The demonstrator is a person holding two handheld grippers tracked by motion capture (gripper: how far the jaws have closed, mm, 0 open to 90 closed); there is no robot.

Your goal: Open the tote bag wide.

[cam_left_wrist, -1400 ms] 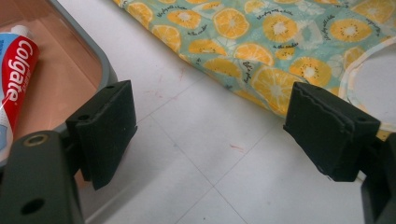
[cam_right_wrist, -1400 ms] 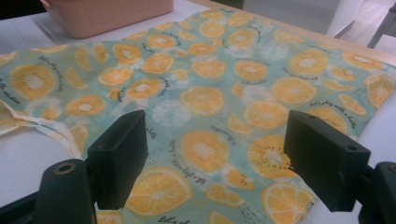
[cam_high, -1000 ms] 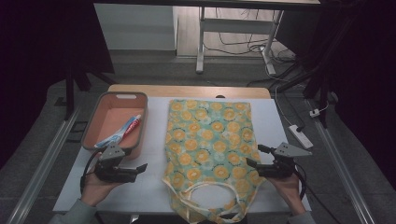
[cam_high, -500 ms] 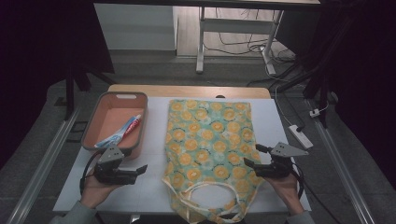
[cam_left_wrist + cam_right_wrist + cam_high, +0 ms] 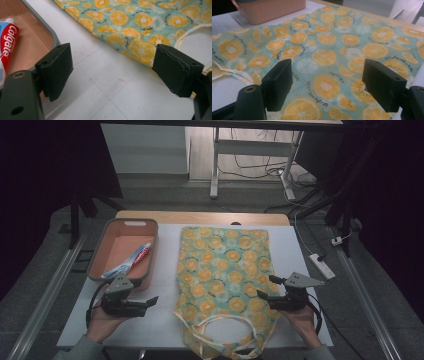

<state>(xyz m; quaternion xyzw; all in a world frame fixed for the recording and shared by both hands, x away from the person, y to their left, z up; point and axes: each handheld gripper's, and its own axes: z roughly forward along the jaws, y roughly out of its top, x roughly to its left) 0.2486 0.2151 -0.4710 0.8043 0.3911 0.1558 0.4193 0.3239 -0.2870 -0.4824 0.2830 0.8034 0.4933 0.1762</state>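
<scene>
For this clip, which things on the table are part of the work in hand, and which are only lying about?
In the work:
- fruit-print cloth bag, flat on the table
- left tongs, open, beside the bag's left edge
- right tongs, open, over the bag's right edge

Lying about:
- orange tray
- toothpaste tube in the tray
- power strip

One fabric bag [image 5: 223, 281] (fruit print), one tray [image 5: 124, 250], one toothpaste tube [image 5: 128, 262], two tongs.

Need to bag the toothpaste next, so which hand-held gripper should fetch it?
Probably left: the left hand-held gripper hangs open just short of the bin holding the toothpaste. The right hand-held gripper is open over the bag, well placed to hold it.
</scene>
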